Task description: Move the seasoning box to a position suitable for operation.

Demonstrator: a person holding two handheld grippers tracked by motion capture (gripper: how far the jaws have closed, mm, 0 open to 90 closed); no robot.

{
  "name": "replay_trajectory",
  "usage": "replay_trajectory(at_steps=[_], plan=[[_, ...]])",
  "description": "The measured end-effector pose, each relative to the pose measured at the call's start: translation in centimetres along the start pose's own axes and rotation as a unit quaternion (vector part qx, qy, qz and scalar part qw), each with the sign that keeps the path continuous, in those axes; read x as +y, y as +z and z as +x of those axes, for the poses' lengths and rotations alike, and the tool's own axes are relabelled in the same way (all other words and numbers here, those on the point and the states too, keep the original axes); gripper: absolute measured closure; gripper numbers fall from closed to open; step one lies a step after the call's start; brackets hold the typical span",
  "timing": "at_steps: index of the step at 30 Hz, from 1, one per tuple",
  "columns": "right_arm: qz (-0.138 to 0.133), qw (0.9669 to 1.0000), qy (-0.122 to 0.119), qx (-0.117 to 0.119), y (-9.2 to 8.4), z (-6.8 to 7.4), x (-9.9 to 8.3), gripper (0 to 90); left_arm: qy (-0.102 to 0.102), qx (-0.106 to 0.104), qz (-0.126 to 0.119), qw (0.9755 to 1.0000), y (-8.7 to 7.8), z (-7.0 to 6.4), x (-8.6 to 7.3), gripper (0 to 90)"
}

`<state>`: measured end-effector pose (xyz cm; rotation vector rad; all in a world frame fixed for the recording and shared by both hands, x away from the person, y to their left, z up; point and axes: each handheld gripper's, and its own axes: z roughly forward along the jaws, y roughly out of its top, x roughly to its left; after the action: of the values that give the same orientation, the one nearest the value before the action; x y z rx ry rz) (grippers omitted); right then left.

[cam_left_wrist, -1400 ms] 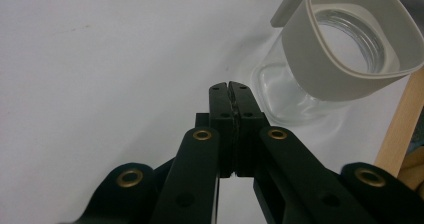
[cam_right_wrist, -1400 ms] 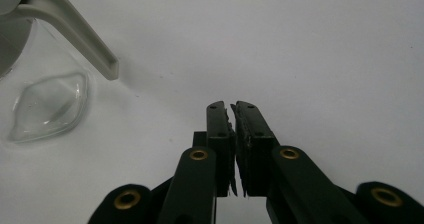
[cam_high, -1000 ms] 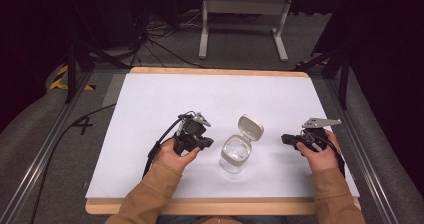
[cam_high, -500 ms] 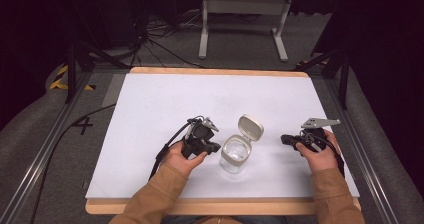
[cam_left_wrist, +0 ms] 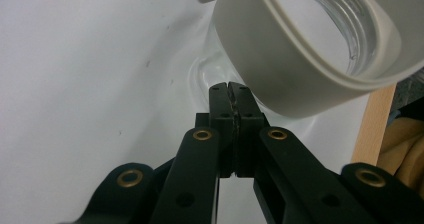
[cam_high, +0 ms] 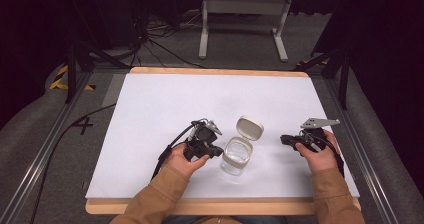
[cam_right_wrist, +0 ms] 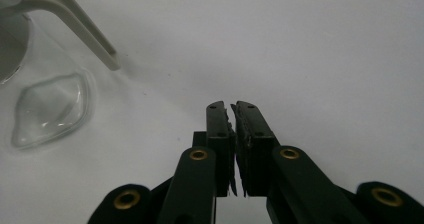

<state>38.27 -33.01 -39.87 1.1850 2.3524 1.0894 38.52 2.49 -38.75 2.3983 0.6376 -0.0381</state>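
A clear glass jar (cam_high: 235,157) with a pale grey collar stands near the front middle of the white table, its hinged lid (cam_high: 249,128) flipped open toward the back. My left gripper (cam_high: 216,151) lies just left of the jar, shut with nothing held. In the left gripper view its tips (cam_left_wrist: 231,88) sit right under the jar's collar (cam_left_wrist: 280,59). My right gripper (cam_high: 284,139) rests to the right of the jar, also shut and empty, its tips (cam_right_wrist: 233,106) pointing at bare table. The open lid's edge (cam_right_wrist: 80,21) shows at upper left in the right gripper view.
The white tabletop (cam_high: 210,104) has a wooden rim (cam_high: 215,206) at the front. Behind the table are a grey metal stand (cam_high: 243,6) and cables on the floor. Black rails run along both sides.
My left gripper has slid right toward the jar and now sits close against it. The right gripper and the jar have stayed put.
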Motion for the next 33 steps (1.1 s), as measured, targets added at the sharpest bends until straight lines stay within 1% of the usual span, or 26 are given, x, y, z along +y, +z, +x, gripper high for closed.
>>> replay_trajectory(at_steps=[3,7,8,10,12,14,15,19,21,24,27,28,30,33], plan=[[0.000,1.0000,0.001,0.000,0.0,0.0,0.0,85.2,0.004,-0.003,-0.001,1.0000,0.0,-0.4,0.0,89.5],[0.000,1.0000,0.001,0.000,0.0,0.0,0.0,84.8,0.009,-0.007,0.005,0.9999,-0.1,-0.8,0.1,89.4],[-0.001,1.0000,0.001,0.001,0.0,0.0,0.0,84.8,0.013,-0.010,0.012,0.9998,-0.2,-0.9,0.1,89.5],[-0.002,1.0000,0.002,0.000,-0.1,0.0,0.0,84.7,0.013,-0.010,0.010,0.9998,-0.2,-1.0,0.1,89.4],[-0.002,1.0000,0.003,0.000,-0.1,0.0,0.0,84.6,0.014,-0.013,0.013,0.9997,-0.2,-1.3,0.1,89.4],[-0.002,1.0000,0.004,0.000,-0.1,0.0,0.0,84.5,0.015,-0.013,0.017,0.9997,-0.2,-1.5,0.1,89.3],[-0.003,1.0000,0.004,0.000,-0.1,0.0,0.0,84.5,0.017,-0.006,0.022,0.9996,-0.2,-1.7,0.2,89.3],[-0.003,1.0000,0.003,0.000,-0.1,0.0,0.0,84.5,0.020,-0.002,0.025,0.9995,-0.1,-1.8,0.1,89.3],[-0.002,1.0000,0.001,-0.001,0.0,0.0,0.0,84.5,0.021,-0.008,0.026,0.9994,-0.1,-1.8,0.0,89.3],[-0.001,1.0000,0.002,0.000,0.0,0.0,0.1,84.5,0.021,-0.012,0.030,0.9993,-0.1,-2.0,0.1,89.2],[-0.002,1.0000,0.005,0.001,0.0,0.1,0.1,84.4,0.023,-0.007,0.034,0.9991,-0.1,-1.8,0.0,88.0],[-0.002,1.0000,0.005,0.001,0.0,0.1,0.1,84.5,0.017,-0.008,0.030,0.9994,-0.1,-1.7,0.0,86.7],[-0.002,1.0000,0.004,0.001,0.0,0.1,0.1,84.5,0.014,-0.013,0.027,0.9994,-0.3,-1.5,0.0,84.8],[-0.005,1.0000,0.003,0.005,-0.1,0.2,0.3,84.8,0.011,-0.009,0.020,0.9997,-0.8,-1.3,0.0,81.5]])
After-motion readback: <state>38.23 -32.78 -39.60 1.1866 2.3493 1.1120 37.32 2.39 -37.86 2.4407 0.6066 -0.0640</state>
